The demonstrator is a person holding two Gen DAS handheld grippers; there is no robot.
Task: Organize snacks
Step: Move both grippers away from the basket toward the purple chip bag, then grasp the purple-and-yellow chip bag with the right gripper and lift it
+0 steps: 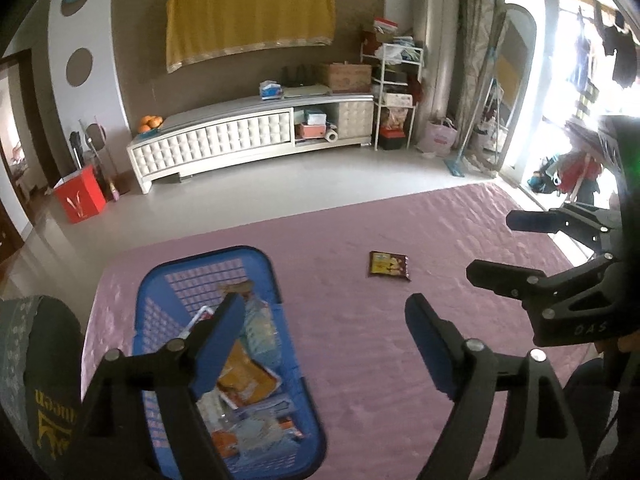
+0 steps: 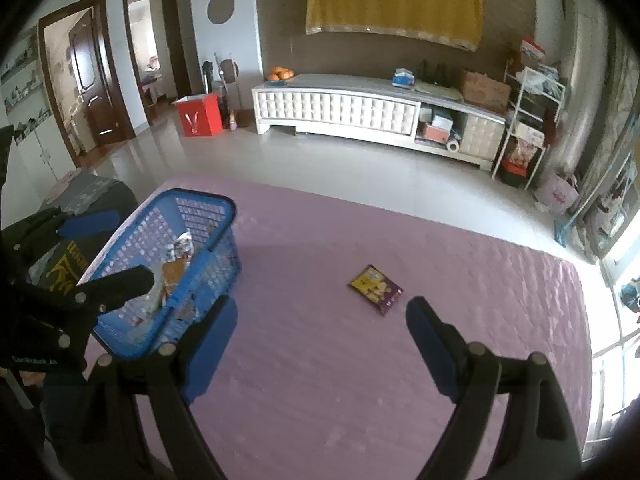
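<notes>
A blue plastic basket (image 1: 160, 280) with several snack packets inside stands on the pink tablecloth at the left; it also shows in the right wrist view (image 2: 208, 208). One brown and yellow snack packet (image 1: 389, 265) lies flat on the cloth to the basket's right, also in the right wrist view (image 2: 375, 290). My left gripper (image 1: 324, 340) is open and empty, its left finger above the basket. My right gripper (image 2: 320, 340) is open and empty, short of the packet. It shows at the right edge of the left wrist view (image 1: 492, 244). The left gripper appears at the left of the right wrist view (image 2: 116, 248).
The pink quilted tablecloth (image 2: 320, 400) covers the table. A dark bag with yellow lettering (image 1: 40, 380) sits at the table's left side. Beyond the far edge is floor, a white TV cabinet (image 1: 224, 140) and a red box (image 1: 80, 196).
</notes>
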